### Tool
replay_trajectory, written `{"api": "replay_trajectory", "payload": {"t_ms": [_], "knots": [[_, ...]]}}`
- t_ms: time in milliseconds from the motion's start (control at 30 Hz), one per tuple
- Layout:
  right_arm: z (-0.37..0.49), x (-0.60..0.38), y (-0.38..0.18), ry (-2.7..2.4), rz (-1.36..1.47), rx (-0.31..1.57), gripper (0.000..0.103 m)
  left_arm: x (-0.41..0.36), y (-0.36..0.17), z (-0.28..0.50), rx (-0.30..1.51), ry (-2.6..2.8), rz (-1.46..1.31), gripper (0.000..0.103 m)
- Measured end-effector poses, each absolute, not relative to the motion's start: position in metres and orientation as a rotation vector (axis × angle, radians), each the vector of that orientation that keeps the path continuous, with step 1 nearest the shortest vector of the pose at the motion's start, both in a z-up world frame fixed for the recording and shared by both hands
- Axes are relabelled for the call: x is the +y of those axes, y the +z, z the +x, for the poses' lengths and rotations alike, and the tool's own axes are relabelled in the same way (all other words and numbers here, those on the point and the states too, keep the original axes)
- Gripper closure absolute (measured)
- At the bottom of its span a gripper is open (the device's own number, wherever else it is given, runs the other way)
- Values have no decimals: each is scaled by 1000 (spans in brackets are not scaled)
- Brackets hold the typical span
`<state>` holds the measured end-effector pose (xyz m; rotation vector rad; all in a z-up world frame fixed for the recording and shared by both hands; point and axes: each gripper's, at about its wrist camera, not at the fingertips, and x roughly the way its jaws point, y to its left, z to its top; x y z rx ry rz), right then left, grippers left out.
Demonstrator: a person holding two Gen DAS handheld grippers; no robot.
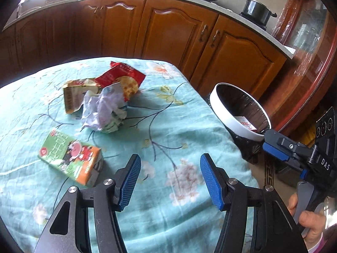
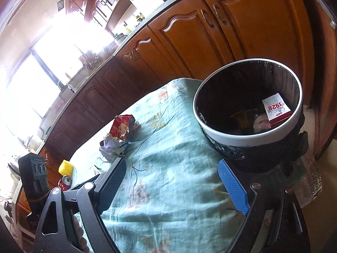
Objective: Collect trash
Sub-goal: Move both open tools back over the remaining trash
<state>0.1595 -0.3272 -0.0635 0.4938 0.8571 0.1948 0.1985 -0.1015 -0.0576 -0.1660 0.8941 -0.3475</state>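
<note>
Now empty, both parted: left tool (image 1: 170, 181) and right tool (image 2: 172, 183) above table (image 1: 168, 126); best centred over green carton (image 1: 70, 161) before clenching, then carried to bin (image 2: 248, 103).

The left tool (image 1: 170, 168) tilts downward with its blue-padded jaws parted and nothing between them. The right tool (image 2: 171, 181) also tilts downward, jaws spread wide and empty. A hand (image 1: 307, 221) grips the right tool's grey handle.
</note>
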Motion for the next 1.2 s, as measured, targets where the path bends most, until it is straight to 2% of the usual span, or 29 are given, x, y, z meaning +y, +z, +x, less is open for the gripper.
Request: {"api": "replay_trajectory", "payload": {"t_ms": [200,300,467,700,1067,1200], "knots": [[160,-301,-66,269,473,862,12,-56,-56,171,890,-231,-200,45],[163,-287,-67,288,450,854,12,-37,-54,164,886,-187,-237,41],[167,-259,-66,341,395,840,12,-22,-65,174,915,-153,-285,36],[178,-242,-72,374,399,890,11,-17,-82,205,945,-117,-261,36],[196,-219,-88,427,375,990,11,55,-67,201,917,-15,-255,35],[209,-198,-91,460,349,995,11,59,-58,198,915,-37,-347,24]]}}
